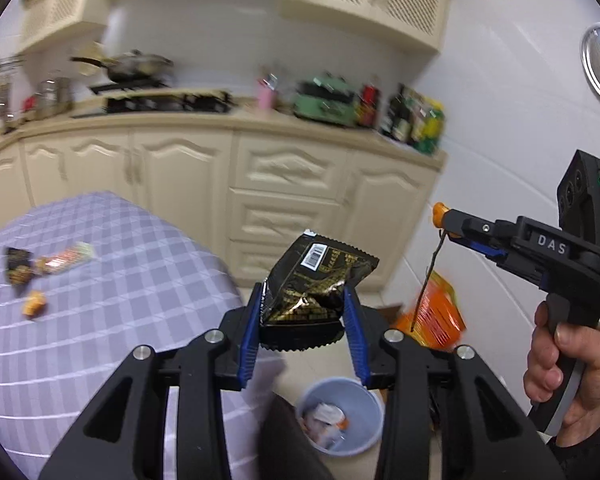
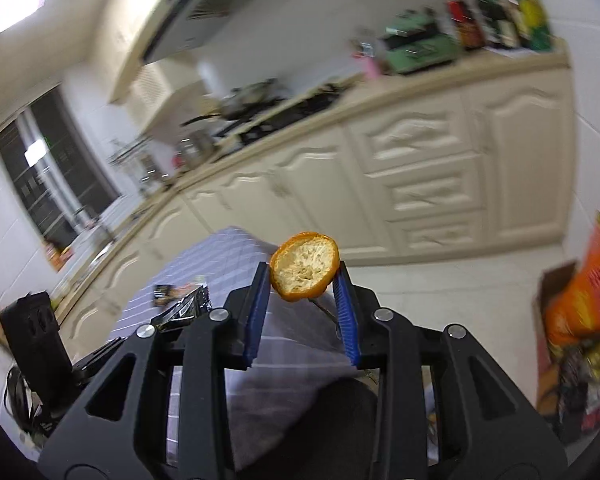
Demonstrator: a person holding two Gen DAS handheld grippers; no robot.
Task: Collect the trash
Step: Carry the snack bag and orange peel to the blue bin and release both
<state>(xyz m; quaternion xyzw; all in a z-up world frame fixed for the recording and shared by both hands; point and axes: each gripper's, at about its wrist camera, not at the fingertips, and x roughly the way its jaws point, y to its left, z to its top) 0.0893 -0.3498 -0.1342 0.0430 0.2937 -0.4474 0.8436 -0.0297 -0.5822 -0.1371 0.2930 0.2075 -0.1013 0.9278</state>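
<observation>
My left gripper (image 1: 304, 300) is shut on a crumpled black snack wrapper (image 1: 316, 284) with gold print, held in the air above and behind a pale blue trash bin (image 1: 340, 420) on the floor. The bin holds some paper and peel. My right gripper (image 2: 303, 276) is shut on a piece of orange peel (image 2: 304, 266); in the left wrist view it (image 1: 444, 220) is at the right, with a thin dark string hanging from its tip. On the checked table (image 1: 100, 320) lie another black wrapper (image 1: 18, 270), a red-white wrapper (image 1: 66, 258) and a bit of peel (image 1: 34, 304).
Cream kitchen cabinets (image 1: 292, 184) and a cluttered counter run behind the table. An orange bag (image 1: 436, 316) stands on the floor near the wall, beside a cardboard box (image 2: 556, 284). A dark trouser leg (image 1: 284, 440) is beside the bin.
</observation>
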